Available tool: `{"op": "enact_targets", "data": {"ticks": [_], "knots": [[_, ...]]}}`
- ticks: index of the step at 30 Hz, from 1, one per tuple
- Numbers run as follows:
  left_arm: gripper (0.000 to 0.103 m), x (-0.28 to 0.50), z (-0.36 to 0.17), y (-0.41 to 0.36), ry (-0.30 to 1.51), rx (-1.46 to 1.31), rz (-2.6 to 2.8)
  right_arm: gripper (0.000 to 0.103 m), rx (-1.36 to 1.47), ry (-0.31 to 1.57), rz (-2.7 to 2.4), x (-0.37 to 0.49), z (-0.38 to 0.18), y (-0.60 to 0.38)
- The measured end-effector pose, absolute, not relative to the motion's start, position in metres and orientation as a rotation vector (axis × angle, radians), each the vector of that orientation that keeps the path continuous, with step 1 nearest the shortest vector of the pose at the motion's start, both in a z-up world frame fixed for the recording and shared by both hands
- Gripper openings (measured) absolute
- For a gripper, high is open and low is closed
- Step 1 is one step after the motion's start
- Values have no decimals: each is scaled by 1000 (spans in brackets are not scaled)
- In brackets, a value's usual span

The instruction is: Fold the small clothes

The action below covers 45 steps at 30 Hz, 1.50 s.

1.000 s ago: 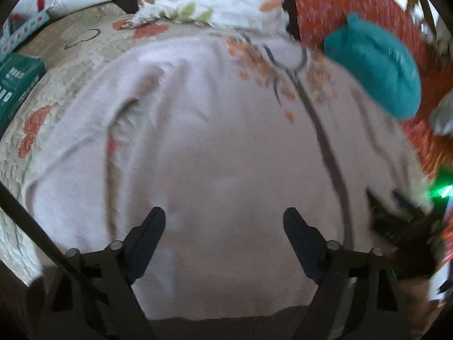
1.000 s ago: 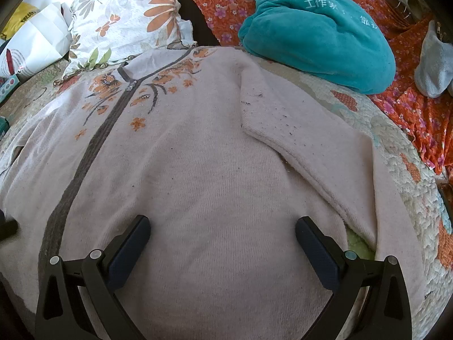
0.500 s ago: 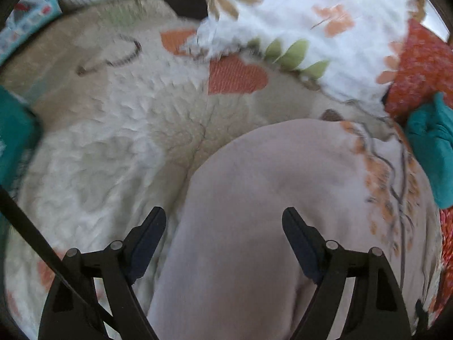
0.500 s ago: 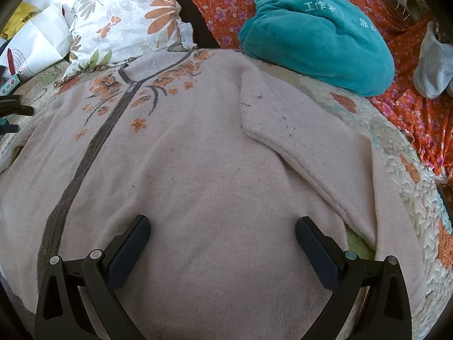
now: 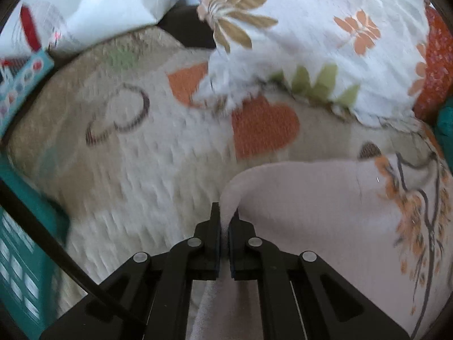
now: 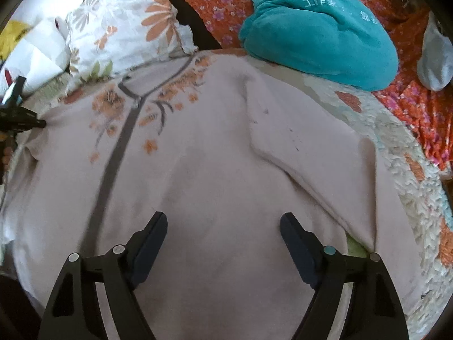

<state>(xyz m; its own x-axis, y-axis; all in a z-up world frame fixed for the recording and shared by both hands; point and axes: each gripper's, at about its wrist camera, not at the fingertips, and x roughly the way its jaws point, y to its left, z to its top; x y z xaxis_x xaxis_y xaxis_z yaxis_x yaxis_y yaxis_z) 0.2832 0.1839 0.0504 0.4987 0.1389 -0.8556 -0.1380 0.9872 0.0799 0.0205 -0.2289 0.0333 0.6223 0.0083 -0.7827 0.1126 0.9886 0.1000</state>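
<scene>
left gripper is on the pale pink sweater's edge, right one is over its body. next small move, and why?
Probably lift the left gripper and carry the pinched edge of the pale pink knitted sweater with the orange flower embroidery inward over its body. Its jaws are shut on that edge, while the right gripper is closing over flat fabric, not yet pressing. The right sleeve already lies folded in.

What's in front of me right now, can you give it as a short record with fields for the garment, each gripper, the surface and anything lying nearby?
garment: pale pink cardigan, spread front-up, one sleeve folded across its body
left gripper: shut on the cardigan's edge
right gripper: over the cardigan's lower body, jaws closing, nothing gripped
surface: quilted bedspread
nearby: floral pillow beyond the collar; teal fleece bundle; grey sock
</scene>
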Motion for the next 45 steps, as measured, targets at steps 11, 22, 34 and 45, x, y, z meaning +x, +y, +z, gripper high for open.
{"op": "enact_targets", "data": {"ticks": [11,22,34,45], "knots": [[43,208,85,117,927,107,66,81,260,900,-22,14,46,-238],[73,30,79,19,961,-128,-155,81,179,844,-23,-29,44,-224],[73,-32,19,-27,1095,-120,-164,81,71,828,-75,-43,32,-222],[88,-44,11,-41,1099,-53,-144,86,7,871,-104,-40,16,-214]]}}
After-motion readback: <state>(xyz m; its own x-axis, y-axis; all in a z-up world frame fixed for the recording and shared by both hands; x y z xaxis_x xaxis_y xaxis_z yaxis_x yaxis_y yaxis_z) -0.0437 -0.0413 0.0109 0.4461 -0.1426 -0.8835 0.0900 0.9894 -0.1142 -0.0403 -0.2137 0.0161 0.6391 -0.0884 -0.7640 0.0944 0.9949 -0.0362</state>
